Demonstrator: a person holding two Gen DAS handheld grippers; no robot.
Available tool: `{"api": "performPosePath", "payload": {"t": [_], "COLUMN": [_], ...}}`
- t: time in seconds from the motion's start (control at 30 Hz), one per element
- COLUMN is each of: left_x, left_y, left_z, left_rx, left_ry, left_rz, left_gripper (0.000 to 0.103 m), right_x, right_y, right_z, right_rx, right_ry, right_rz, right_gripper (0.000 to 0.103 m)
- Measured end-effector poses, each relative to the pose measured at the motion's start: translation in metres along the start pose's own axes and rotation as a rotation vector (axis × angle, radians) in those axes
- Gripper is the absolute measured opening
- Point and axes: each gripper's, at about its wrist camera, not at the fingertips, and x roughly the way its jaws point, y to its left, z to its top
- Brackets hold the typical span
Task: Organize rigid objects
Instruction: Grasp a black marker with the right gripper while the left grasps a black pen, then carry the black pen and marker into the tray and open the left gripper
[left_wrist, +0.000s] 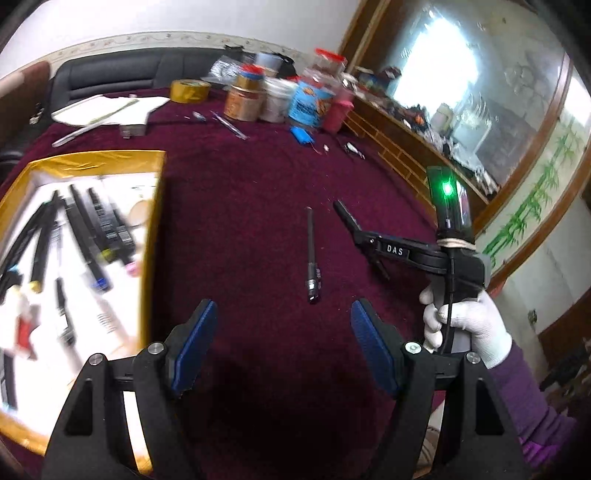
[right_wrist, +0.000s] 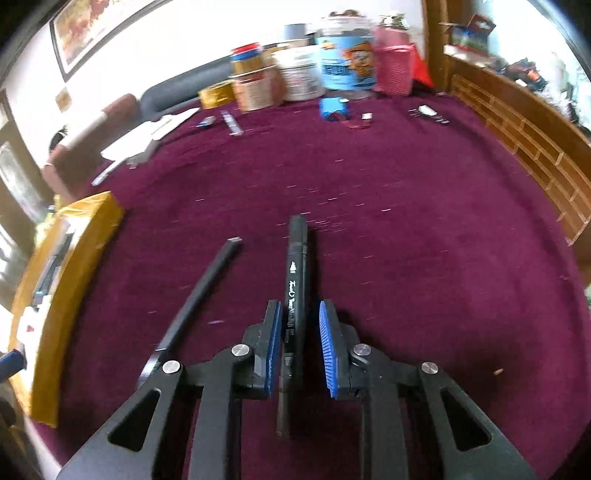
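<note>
Right gripper (right_wrist: 297, 341) had its jaws narrowed around a black marker (right_wrist: 295, 273) lying on the maroon cloth (right_wrist: 424, 229); left pad touched it, right pad showed a gap, so grip unclear. Left gripper (left_wrist: 282, 347) was spread and empty, a thin pen (left_wrist: 311, 254) just ahead of it. Gold box (left_wrist: 151, 236) sat left.

The bench wore a matt, napped burgundy cloth (right_wrist: 424, 229), flecked with lint. On it lay a smooth black plastic marker (right_wrist: 295, 266) with white print, and a slim dark pen with a shiny metal tip (left_wrist: 311, 254). At the left, the open box's rim (left_wrist: 96, 158) was glossy gold foil. The tool pads (left_wrist: 195, 343) were ribbed blue rubber on matt black plastic arms.
</note>
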Motion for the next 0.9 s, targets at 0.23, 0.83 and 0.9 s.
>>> {"api": "performPosePath", "payload": {"t": [0.23,0.83,0.9], "left_x": [0.079,0.128,0.122], "left_y": [-0.032,-0.052,-0.044], "left_z": [0.019,0.031,0.034], "left_rx": [0.092,0.263,0.200], "left_ry": [0.102,0.106,0.090], "left_rz": [0.010,0.076,0.041], "left_gripper": [0.064,0.006,0.006], "right_x": [0.005,0.008,0.008], "right_y": [-0.021,-0.014,-0.008], "right_z": [0.003,0.005,0.005], "right_rx": [0.084,0.057,0.034], "right_ry": [-0.033,-0.030,-0.028], "right_rz": [0.104,0.064,0.024], "right_gripper": [0.019,0.019,0.016]}}
